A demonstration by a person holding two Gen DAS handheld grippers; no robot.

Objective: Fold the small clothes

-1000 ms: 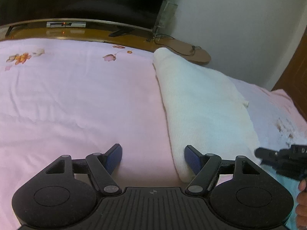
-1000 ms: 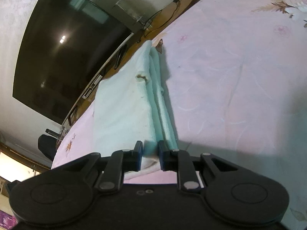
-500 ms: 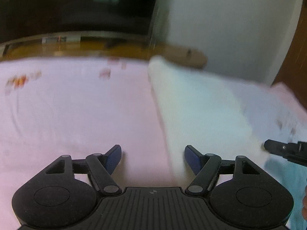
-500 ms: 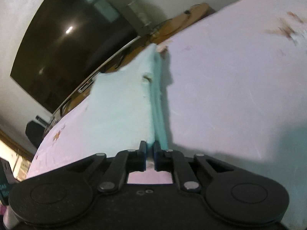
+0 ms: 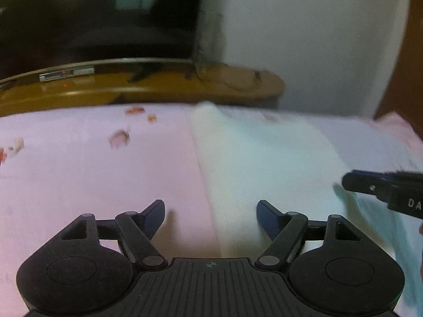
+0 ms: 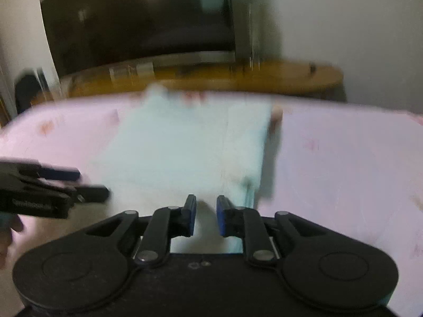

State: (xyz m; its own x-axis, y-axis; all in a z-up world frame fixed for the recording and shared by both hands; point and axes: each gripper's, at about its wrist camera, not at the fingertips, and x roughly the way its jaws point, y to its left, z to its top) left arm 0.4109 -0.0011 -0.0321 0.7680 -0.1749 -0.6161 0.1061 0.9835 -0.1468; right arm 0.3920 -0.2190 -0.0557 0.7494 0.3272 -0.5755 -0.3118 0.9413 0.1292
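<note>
On the pink bedsheet (image 6: 343,163) lies the folded pale-green garment (image 6: 179,145), its far end toward the wooden TV stand (image 5: 158,89). Left gripper (image 5: 210,211): jaws spread wide, straddling the garment's left edge, nothing held. Right gripper (image 6: 206,215): jaws parted narrowly over the garment's near edge, not clamping the cloth. Both views are motion-blurred.

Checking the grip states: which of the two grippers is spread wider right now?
The left gripper: its blue fingers stand far apart, straddling the folded cloth's left edge. The right gripper shows only a narrow gap.
</note>
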